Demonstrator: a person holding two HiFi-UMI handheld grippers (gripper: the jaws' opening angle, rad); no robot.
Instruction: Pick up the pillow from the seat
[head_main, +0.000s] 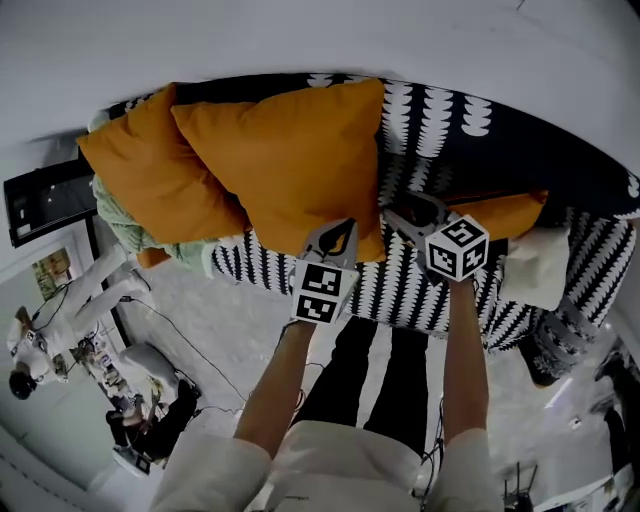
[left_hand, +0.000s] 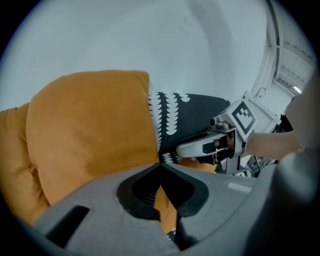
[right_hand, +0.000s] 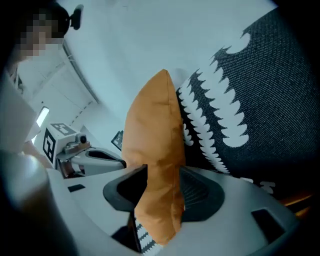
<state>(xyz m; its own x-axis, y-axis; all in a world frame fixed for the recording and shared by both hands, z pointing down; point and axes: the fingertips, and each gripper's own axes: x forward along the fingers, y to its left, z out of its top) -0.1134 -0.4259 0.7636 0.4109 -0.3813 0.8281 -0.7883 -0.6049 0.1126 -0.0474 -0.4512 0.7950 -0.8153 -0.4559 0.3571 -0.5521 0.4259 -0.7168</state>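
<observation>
Against the back of the black-and-white patterned sofa (head_main: 450, 120), the front orange pillow (head_main: 290, 150) leaned tilted, overlapping a 2nd orange pillow (head_main: 150, 175). At its lower edge the left gripper (head_main: 340, 238) was pressed together, pinching a fold of its fabric. Just beside it, the right gripper (head_main: 402, 215) had its jaws partly spread, the pillow's corner standing between them and brushing the pads (right_hand: 197, 192).
</observation>
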